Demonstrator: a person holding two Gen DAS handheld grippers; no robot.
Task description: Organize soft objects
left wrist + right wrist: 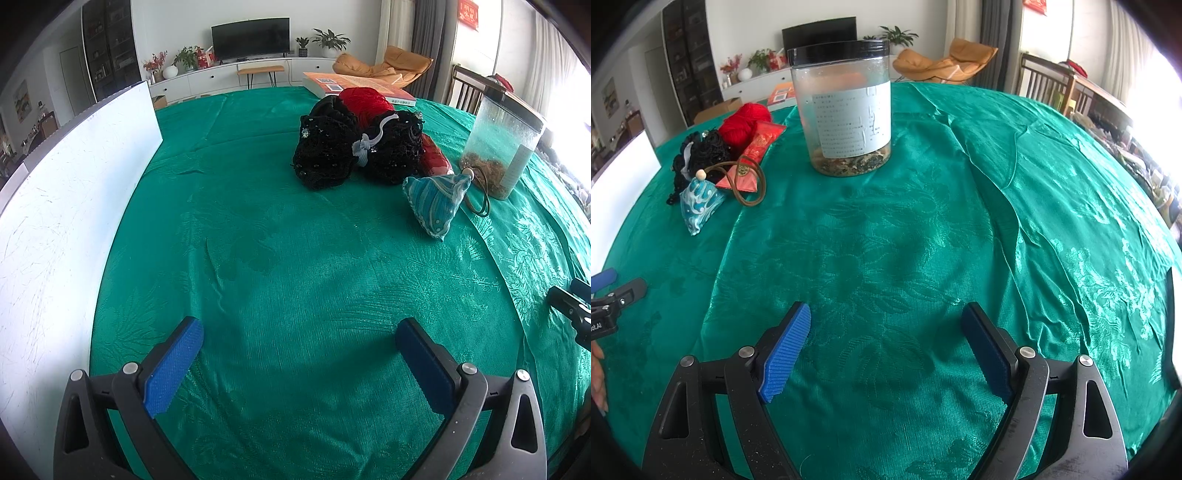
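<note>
A heap of black lace (332, 151) (700, 151) lies on the green cloth with a grey-white cord across it. Behind it sits a ball of red yarn (365, 101) (744, 123). A flat red packet (436, 157) (761, 144) pokes out beside the lace. A blue patterned sachet (434, 203) (698, 205) with a brown cord loop (753, 184) lies nearest. My left gripper (299, 338) hovers open well short of the heap, nothing between its fingers. My right gripper (886, 332) is open over bare cloth, in front of the jar.
A clear plastic jar (846, 110) (502, 144) with a black lid holds dried bits at its bottom. An orange book (354, 86) lies behind the yarn. A white board (66, 206) stands along the left. The green tablecloth (1034, 221) is wrinkled on the right. Chairs stand beyond the table.
</note>
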